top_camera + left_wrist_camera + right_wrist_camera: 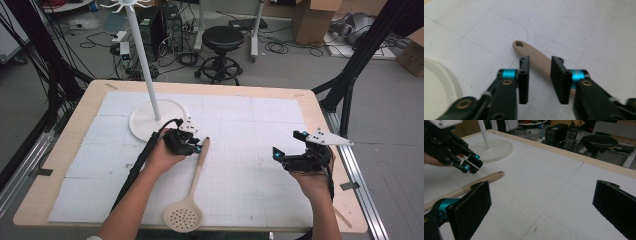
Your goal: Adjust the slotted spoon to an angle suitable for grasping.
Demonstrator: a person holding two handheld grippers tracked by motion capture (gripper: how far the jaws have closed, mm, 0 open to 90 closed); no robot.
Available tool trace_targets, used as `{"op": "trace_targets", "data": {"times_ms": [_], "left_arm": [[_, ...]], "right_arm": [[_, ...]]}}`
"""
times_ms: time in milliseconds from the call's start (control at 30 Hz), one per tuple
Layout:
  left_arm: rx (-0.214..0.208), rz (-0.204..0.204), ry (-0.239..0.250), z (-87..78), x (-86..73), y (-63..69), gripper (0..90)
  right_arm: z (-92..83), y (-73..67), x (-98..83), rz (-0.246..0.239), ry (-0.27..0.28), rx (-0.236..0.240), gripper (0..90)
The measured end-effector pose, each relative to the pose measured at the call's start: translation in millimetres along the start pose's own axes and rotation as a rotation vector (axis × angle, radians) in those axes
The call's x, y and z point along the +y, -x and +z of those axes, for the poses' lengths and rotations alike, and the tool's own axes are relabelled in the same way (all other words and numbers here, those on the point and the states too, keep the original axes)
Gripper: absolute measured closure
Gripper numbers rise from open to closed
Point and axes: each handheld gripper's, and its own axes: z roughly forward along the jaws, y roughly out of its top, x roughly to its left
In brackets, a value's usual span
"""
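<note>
Beige slotted spoon [191,190] lies flat on the desk [60,150], handle tip between the part-open, empty left claw [539,80]; right claw [541,212], wide open, waits well apart.

I can read no words, labels, brand names, numbers or signs anywhere in front of me. The white mat [240,150] I work on carries only faint ruled grid lines, with no figures on them. The skimmer [192,190], the stand [150,120] and the cardboard boxes [312,20] behind the table show no legible print.
</note>
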Motion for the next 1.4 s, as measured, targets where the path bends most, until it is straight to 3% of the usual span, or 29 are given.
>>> {"op": "trace_targets", "data": {"times_ms": [200, 300, 567, 667, 900, 1033, 1233, 1400], "left_arm": [[0.032, -0.058, 0.045, -17.9, -0.8, 2.1, 46.7], [0.054, -0.099, 0.04, -24.1, -1.6, 4.6, 35.9], [0.03, -0.135, 0.017, -26.4, -0.6, 12.2, 28.8], [0.013, -0.154, -0.01, -20.7, -1.4, 14.1, 27.5], [0.014, -0.151, -0.073, -3.7, -7.3, 25.0, 27.4], [0.009, -0.129, -0.133, 12.2, -13.3, 35.5, 28.6], [0.019, -0.093, -0.184, 23.0, -16.0, 44.5, 40.6], [0.039, -0.088, -0.192, 22.5, -15.0, 48.3, 42.8]], "right_arm": [[0.0, 0.2, -0.3, -0.004, -0.002, -0.001, 0.8], [0.8, -0.6, -0.3, -0.001, -0.007, 0.0, 0.8], [1.4, -1.9, -0.1, 0.003, -0.011, -0.001, 0.8], [1.4, -1.8, -0.2, 0.001, -0.011, -0.002, 0.8], [1.9, -0.6, -1.1, 0.002, -0.015, -0.003, 0.8], [1.9, 0.4, -1.5, -0.002, -0.011, -0.005, 0.8], [1.3, 0.8, -1.6, 0.001, -0.011, -0.006, 0.8], [1.9, 1.2, -1.8, -0.006, -0.012, -0.009, 0.8]]}}
